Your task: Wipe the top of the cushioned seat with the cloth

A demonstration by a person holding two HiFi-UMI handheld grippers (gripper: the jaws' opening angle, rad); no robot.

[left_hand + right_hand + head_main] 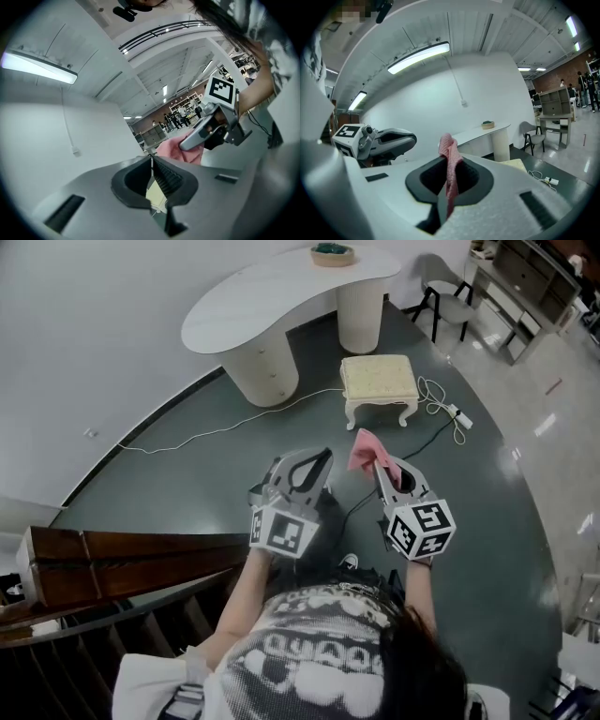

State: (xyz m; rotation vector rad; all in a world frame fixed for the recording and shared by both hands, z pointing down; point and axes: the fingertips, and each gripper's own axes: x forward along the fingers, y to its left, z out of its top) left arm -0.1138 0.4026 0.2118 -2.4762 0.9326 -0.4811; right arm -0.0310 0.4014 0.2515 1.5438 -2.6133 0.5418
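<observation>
on the open floor, well short of the seat: cloth pinched thin, wipe not begun

out on the dark floor beyond both grippers stands the cream, square cushioned seat (378,378) on white curved legs, just in front of the white curved-top table (281,296). neither gripper is near it. the right gripper (382,463) has its jaws closed on the pink woven cloth (362,448), which sticks up from between them as a narrow bunched fold. the left gripper (322,457) has its jaws pressed together with nothing between them, and is held beside the right.

the risks, as i judge them:

- the cloth seems caught by a thin fold, so dragging it over the cushion could tug it out of the jaws.
- little cloth hangs free, so the hard jaw tips rather than the fabric might scrape the upholstery.
- the seat looks light on its legs, and a firm sideways stroke could slide it. the empty left gripper may be needed to steady it.
- a white power strip and cord (457,414) lie on the floor just right of the seat, and a dark cable runs toward the person's feet, so the approach could snag or trip on them.
</observation>
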